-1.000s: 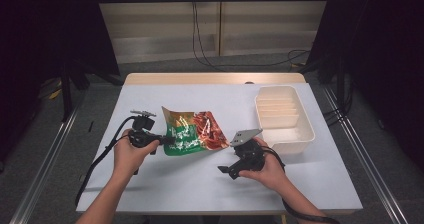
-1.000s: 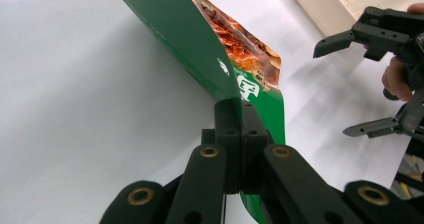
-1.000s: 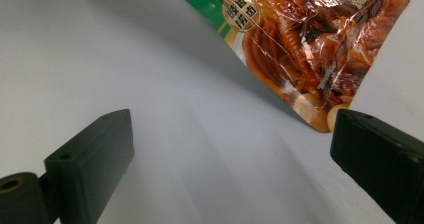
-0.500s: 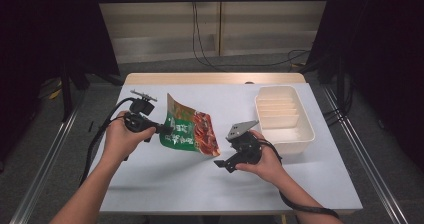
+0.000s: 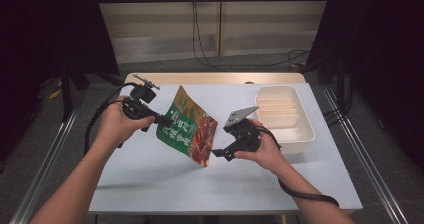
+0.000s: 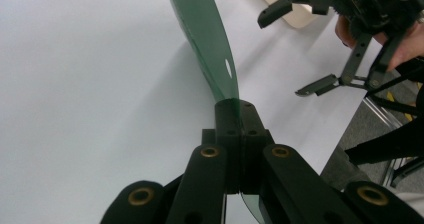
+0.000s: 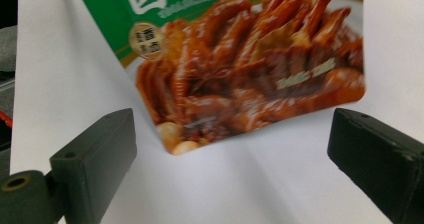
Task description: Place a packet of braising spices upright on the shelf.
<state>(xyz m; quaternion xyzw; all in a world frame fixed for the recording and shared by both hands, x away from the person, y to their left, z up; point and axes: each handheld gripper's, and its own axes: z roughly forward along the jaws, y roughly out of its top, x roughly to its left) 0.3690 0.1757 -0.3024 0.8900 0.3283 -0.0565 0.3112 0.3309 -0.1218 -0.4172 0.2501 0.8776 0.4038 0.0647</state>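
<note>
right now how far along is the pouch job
Done: the left gripper is shut on the pouch's edge, holding it tilted up, one corner down by the table. In hand: the right gripper is open, jaws either side of the pouch's lower corner, not touching it. Left, probably: a second grip and moving it, perhaps to the tray, which looks empty.

Flat green snack pouch (image 5: 187, 126) printed with glossy red-brown food, held tilted above the white table (image 5: 150, 184) at frame centre, its upper left edge pinched in the left gripper (image 5: 162, 119), its lower corner nearest the table.
</note>
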